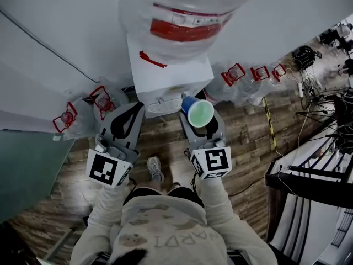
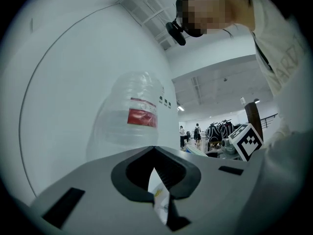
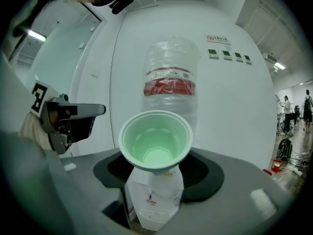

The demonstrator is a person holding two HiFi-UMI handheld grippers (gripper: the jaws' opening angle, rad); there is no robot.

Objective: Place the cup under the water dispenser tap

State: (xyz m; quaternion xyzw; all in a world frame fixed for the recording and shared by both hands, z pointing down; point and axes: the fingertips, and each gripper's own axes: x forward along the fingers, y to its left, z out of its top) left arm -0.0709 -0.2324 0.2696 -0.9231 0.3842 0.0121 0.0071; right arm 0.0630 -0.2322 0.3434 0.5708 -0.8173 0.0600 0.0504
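Note:
A cup (image 1: 197, 111), blue outside and green inside, lies tilted between the jaws of my right gripper (image 1: 201, 121), which is shut on it. The right gripper view shows the cup's open mouth (image 3: 155, 141) facing the camera. The white water dispenser (image 1: 168, 70) stands just ahead against the wall, a clear bottle (image 1: 187, 15) with a red label on top. Its tap recess (image 1: 163, 101) lies between the two grippers' tips, and its lower front with a grille (image 3: 155, 204) shows below the cup. My left gripper (image 1: 134, 110) hovers beside the right one, jaw tips together, holding nothing.
Empty water bottles with red caps (image 1: 99, 101) (image 1: 234, 73) lie on the wooden floor along the wall on both sides of the dispenser. Black racks and cables (image 1: 314, 170) crowd the right side. A glass partition (image 1: 27, 159) is at the left. The person's shoe (image 1: 155, 169) is below.

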